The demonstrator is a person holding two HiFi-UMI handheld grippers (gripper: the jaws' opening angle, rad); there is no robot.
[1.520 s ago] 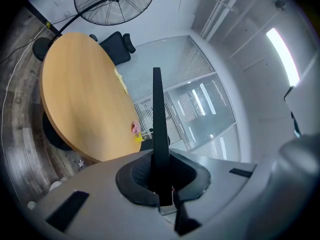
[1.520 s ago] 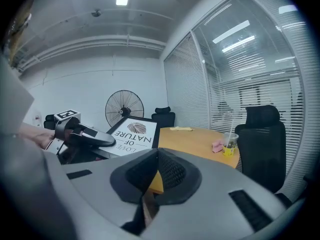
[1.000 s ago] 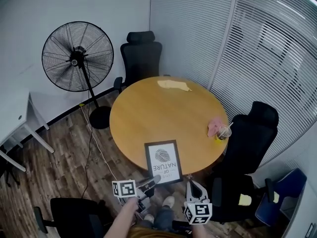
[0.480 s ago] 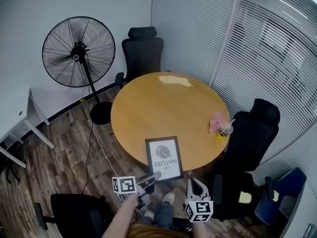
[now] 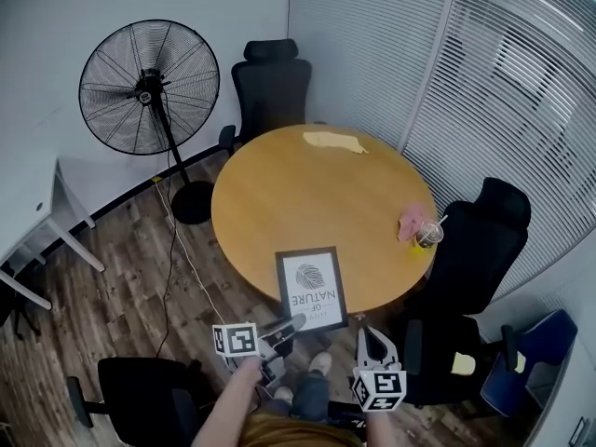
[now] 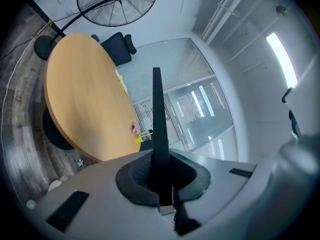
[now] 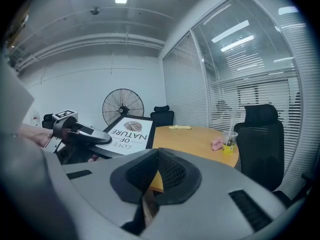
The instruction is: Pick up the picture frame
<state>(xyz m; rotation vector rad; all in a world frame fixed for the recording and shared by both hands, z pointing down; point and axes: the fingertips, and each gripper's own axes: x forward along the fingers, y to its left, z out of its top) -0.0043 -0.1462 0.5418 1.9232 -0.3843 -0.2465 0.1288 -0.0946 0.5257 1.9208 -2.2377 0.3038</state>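
Observation:
The picture frame (image 5: 312, 290), black-edged with a white print, hangs tilted over the near edge of the round wooden table (image 5: 279, 203). My left gripper (image 5: 289, 327) is shut on its near edge. In the left gripper view the frame (image 6: 157, 114) shows edge-on as a thin black bar between the jaws. The right gripper view shows the frame (image 7: 127, 130) and the left gripper (image 7: 82, 134) off to the left. My right gripper (image 5: 365, 335) is shut and holds nothing, just right of the frame.
A plastic cup with a straw (image 5: 426, 236) and a pink object (image 5: 410, 220) sit at the table's right edge, a yellow cloth (image 5: 333, 142) at the far side. Black office chairs (image 5: 270, 82) (image 5: 484, 250) (image 5: 140, 394) ring the table. A standing fan (image 5: 149, 87) is at far left.
The head view has shifted slightly. The frame stays in the left gripper and neither gripper has moved against the table.

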